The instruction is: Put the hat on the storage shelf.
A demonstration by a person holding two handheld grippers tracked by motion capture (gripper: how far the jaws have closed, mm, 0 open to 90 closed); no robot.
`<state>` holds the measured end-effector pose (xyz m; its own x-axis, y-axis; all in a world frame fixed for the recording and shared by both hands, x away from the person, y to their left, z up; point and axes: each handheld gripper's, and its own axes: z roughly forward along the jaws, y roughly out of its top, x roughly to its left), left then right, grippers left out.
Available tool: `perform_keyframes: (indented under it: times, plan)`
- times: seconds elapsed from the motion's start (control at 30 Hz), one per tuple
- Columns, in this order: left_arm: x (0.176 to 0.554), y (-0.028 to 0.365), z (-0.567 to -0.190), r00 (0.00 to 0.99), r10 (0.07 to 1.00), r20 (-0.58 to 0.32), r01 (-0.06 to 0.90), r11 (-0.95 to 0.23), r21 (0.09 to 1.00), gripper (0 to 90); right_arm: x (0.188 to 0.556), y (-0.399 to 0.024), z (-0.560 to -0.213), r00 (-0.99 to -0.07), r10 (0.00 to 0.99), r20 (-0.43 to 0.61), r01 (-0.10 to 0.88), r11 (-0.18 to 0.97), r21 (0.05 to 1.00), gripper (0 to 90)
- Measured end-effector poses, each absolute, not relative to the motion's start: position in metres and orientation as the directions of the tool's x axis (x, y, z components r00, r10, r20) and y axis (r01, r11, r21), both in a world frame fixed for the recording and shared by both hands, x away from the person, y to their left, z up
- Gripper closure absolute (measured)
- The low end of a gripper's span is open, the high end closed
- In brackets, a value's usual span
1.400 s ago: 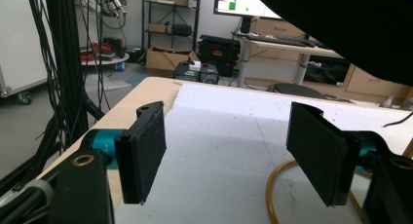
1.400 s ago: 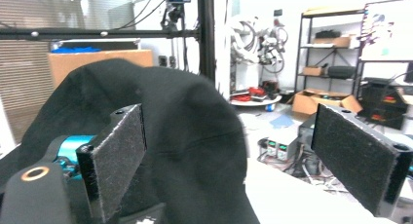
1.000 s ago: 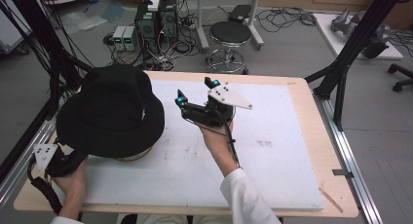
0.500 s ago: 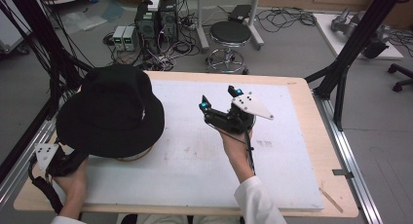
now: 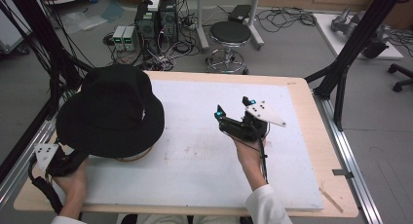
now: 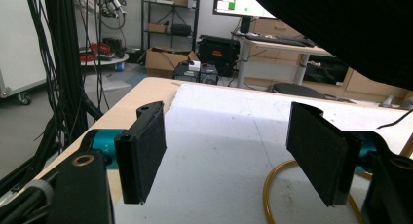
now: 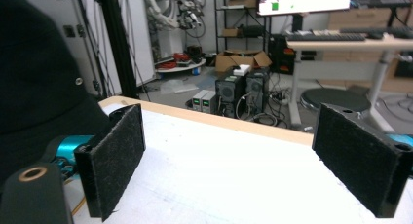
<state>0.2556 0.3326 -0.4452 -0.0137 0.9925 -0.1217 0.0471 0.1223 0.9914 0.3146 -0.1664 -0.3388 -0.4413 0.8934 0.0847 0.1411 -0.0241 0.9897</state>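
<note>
Black wide-brimmed fabric hat (image 5: 109,112) sits on the left part of the white foam mat (image 5: 195,160), on a thin amber ring stand (image 5: 134,158) that peeks out under the brim; most of the ring is hidden by the hat. Left gripper (image 5: 61,158) is low at the mat's near-left corner, partly tucked under the brim in the high view, jaw tips hidden there. In the left gripper view (image 6: 234,160) its jaws stand wide apart, nothing between them, hat brim (image 6: 341,29) overhead at top right, cut off by the frame; amber ring (image 6: 277,177) curves just inside the right jaw. Right gripper (image 5: 233,112) is held above mat centre-right, well apart from the hat, jaws spread and empty. In the right gripper view (image 7: 243,156) the hat (image 7: 39,78) fills the left edge, cropped. Wooden table (image 5: 311,117) borders the mat.
</note>
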Motion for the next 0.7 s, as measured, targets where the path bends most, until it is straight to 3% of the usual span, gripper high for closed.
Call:
perform_keyframes:
  times: [0.1,0.7]
  plan:
    - [0.256,0.332,-0.445,-0.014,0.992,-0.122,0.045,0.122,0.992,30.8,0.306,-0.174,-0.344,-0.409,0.911,0.057,0.105,-0.015,0.994,11.3]
    - [0.259,0.33,-0.445,-0.007,0.992,-0.127,0.05,0.127,0.991,30.8,0.288,-0.224,-0.378,-0.297,0.951,0.085,0.164,-0.037,0.986,11.3]
